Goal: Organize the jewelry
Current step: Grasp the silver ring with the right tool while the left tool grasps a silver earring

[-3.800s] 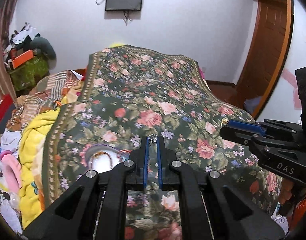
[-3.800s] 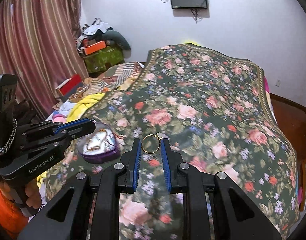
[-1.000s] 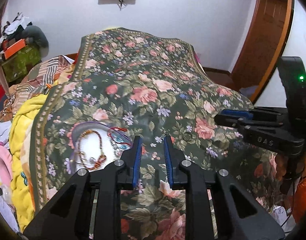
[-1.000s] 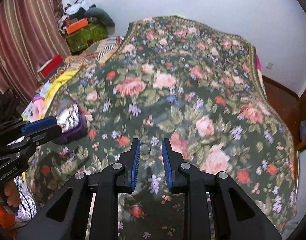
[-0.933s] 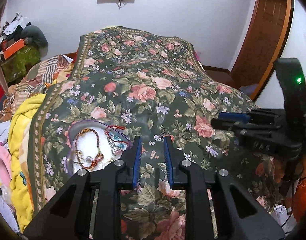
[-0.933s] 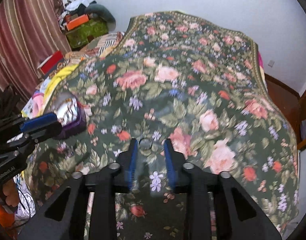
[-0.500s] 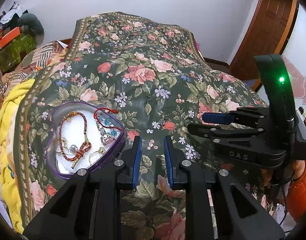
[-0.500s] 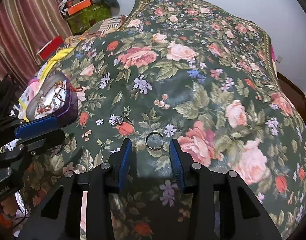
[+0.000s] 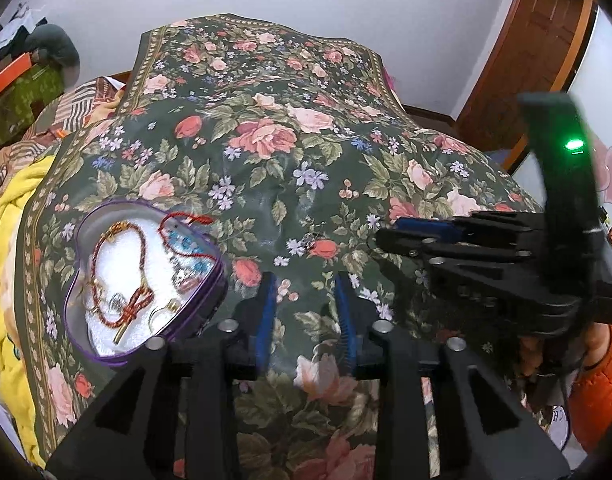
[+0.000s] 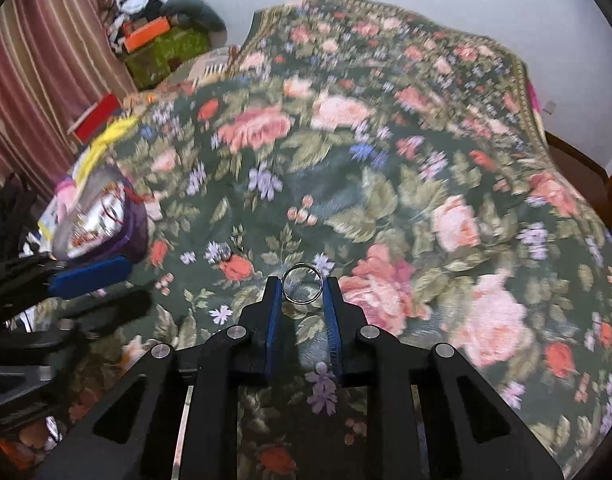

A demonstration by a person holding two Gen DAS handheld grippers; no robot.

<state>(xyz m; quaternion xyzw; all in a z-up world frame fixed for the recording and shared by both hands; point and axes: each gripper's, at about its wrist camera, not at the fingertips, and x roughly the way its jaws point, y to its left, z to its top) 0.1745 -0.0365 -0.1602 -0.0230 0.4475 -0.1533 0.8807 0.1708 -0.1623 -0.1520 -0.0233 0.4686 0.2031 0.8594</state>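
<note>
My right hand-held gripper (image 10: 303,290) has its blue-padded fingers (image 10: 273,320) closed in on a silver ring (image 10: 302,283), which sits pinched between the tips, its hoop facing my camera, just above the floral bedspread (image 10: 386,184). My left hand-held gripper (image 9: 304,312) is spread, nothing between its blue pads, hovering low over the same bedspread.

Just left of my left fingers lies the heart-shaped purple tin (image 9: 210,312), open on the bed, with a white lining. Inside it I see a red-and-gold beaded bracelet (image 9: 102,256), a thin red cord (image 9: 186,222) looping over the far rim, some pale blue beads (image 9: 188,248), and a few small silvery pieces I can't make out clearly.

Between the tin and the ring, a small sparkly piece (image 10: 223,251) lies loose on the cover beside a red printed flower; too small to identify.

From the left camera, the right gripper comes in from the right side, a green light (image 9: 572,145) lit on its upright part and an orange sleeve (image 9: 602,388) behind it. Much of the right view is motion-blurred.

Further out: a yellow blanket (image 9: 6,208) at the bed's left edge, striped curtains (image 10: 38,68), a wooden door (image 9: 538,52).
</note>
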